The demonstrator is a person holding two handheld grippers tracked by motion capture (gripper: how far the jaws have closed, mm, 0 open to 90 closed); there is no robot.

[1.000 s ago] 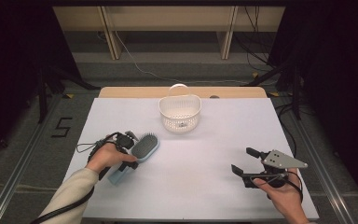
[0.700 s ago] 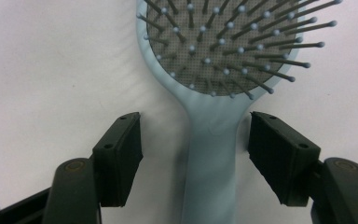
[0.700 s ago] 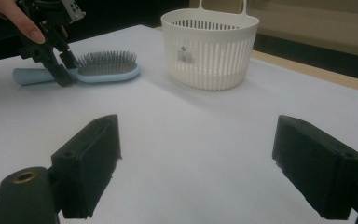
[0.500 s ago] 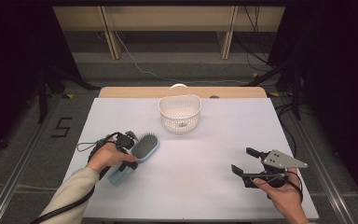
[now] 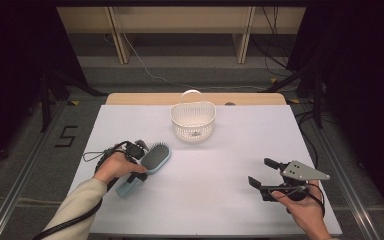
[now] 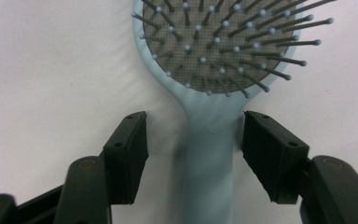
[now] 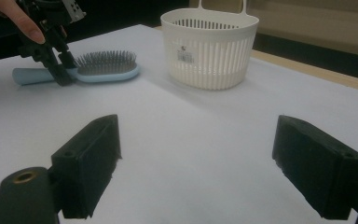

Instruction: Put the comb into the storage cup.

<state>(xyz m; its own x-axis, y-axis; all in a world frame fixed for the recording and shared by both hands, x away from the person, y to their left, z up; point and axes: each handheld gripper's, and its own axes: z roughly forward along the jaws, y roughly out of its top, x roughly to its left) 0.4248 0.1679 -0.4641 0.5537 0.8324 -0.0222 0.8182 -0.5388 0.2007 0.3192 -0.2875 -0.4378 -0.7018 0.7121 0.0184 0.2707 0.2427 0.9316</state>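
Our left gripper's [image 6: 191, 140] fingers [image 6: 128, 154], just closing, straddled the hairbrush [image 6: 209, 154] handle unpinched, to lift it; our right gripper [image 7: 196, 163] gaped empty, waiting near the basket [image 7: 209, 46].

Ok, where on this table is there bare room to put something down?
The widest bare patch of the table lies between the hairbrush and the right gripper, in front of the basket. Both far corners beside the basket are bare too. It is crowded at the near left, where the left gripper straddles the brush handle.
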